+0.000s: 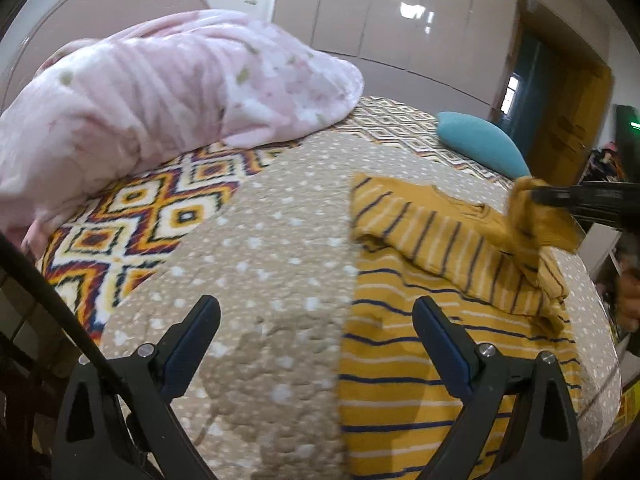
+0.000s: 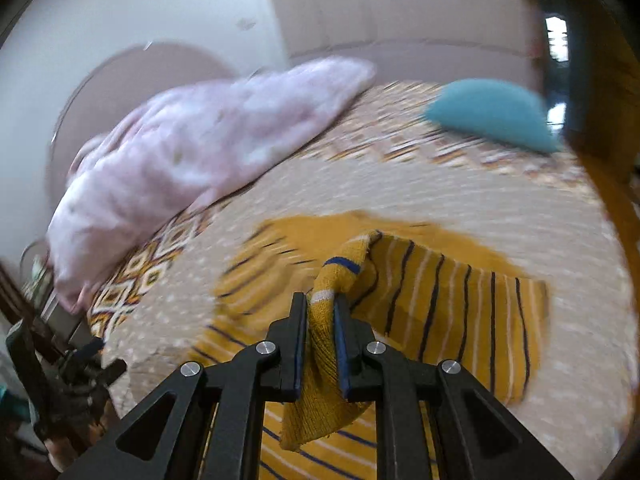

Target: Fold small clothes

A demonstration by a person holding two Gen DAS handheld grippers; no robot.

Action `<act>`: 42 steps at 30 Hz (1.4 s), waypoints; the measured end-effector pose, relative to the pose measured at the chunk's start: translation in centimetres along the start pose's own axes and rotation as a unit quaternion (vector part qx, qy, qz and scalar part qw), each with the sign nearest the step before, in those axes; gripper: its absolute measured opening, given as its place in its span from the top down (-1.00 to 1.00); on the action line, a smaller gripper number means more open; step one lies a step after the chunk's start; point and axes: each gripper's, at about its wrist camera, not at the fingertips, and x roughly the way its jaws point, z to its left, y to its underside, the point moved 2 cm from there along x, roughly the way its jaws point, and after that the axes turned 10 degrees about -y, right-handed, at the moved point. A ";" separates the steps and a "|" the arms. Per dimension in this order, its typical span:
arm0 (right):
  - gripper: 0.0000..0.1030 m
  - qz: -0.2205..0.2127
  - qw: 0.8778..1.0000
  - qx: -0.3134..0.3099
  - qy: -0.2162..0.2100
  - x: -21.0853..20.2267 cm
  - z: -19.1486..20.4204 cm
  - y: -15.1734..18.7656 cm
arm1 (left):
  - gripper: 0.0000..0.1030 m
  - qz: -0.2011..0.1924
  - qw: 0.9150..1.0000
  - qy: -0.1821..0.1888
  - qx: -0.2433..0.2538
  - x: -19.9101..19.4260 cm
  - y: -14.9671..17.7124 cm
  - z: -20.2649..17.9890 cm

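While my right tongs (image 2: pixel 320 300) pinch a bunched fold of the shirt (image 2: pixel 452 312), the fabric stands up between the jaws and hangs out below them. That's the mustard knit with navy and white stripes, lying on the bed (image 1: pixel 280 240) toward its right side. From the left camera I see the same shirt (image 1: pixel 432 320) spread flat on the beige dotted cover, its far part doubled over with the stripes running the other way, and the right tongs (image 1: pixel 536 196) coming in from the right edge, gripping a raised corner of it. My left tongs (image 1: pixel 316 320) are wide apart and hold nothing; one finger (image 1: pixel 436 320) hangs over the shirt's near edge, the other over bare cover. Further back, a pink blanket (image 1: pixel 168 100) is heaped on the left (soft, floral), and a teal cushion (image 1: pixel 480 140) sits at the far right. My right view is motion-blurred.
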 end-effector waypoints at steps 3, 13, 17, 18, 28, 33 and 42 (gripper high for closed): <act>0.72 0.054 0.998 -0.023 -0.007 6.7 2.0 -0.1 | -0.87 0.009 1.000 -0.005 -0.017 0.8 0.5 1.8; 0.54 0.140 0.981 -0.010 -0.131 15.7 4.9 2.3 | -0.87 0.027 0.998 -0.007 -0.051 2.2 1.4 4.4; 0.34 0.101 0.988 -0.026 -0.114 11.6 4.5 2.0 | -0.87 0.029 0.999 -0.002 -0.045 2.1 1.4 3.9; 0.32 0.094 0.991 -0.021 -0.096 10.3 3.5 2.1 | -0.87 0.031 0.999 0.001 -0.043 2.1 1.5 3.6; 0.29 0.060 0.995 0.072 0.036 -1.7 -8.5 10.6 | -0.87 0.059 0.998 0.025 -0.003 2.4 2.6 -0.1; 0.13 0.031 0.987 0.139 0.069 -7.4 -12.8 16.1 | -0.81 0.090 0.994 0.058 0.020 3.3 3.6 -2.0; 0.12 -0.002 0.974 0.225 0.028 -9.4 -14.4 23.4 | 0.01 0.134 0.987 0.064 0.061 4.4 6.0 -4.7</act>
